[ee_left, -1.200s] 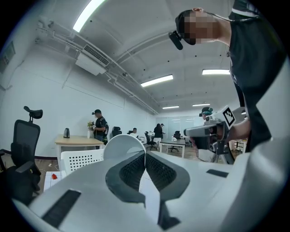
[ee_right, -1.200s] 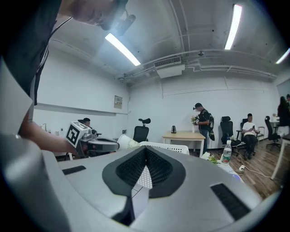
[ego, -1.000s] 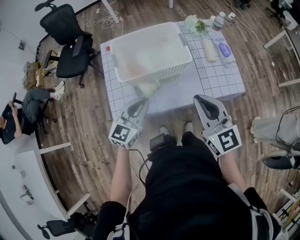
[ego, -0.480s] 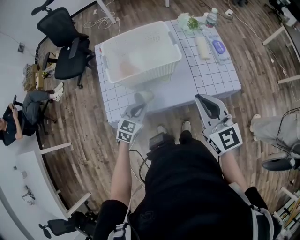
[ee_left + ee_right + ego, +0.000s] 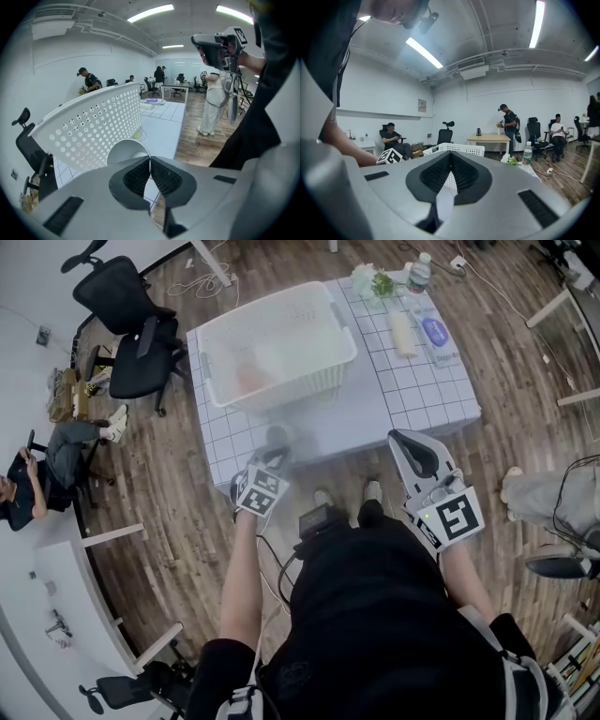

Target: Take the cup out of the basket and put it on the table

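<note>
The left gripper (image 5: pixel 150 176), pinched shut on the rim of the cup (image 5: pixel 124 151) outside the basket (image 5: pixel 93 124), is judged to be at the placing step, which calls for seating the cup on the table (image 5: pixel 161 129) and then releasing, while the right gripper (image 5: pixel 449 180) is closed and empty.

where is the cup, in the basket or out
Out: the left gripper pinches the rim of the cup outside the basket, beside its perforated wall.

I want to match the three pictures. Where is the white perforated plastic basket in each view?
Head view: the white perforated plastic basket is at upper centre.
Left gripper view: the basket is left of centre, showing its holed wall.
Right gripper view: the basket is at the centre, with only its upper edge showing.
Shared landmark: the black office chair near the basket.
</note>
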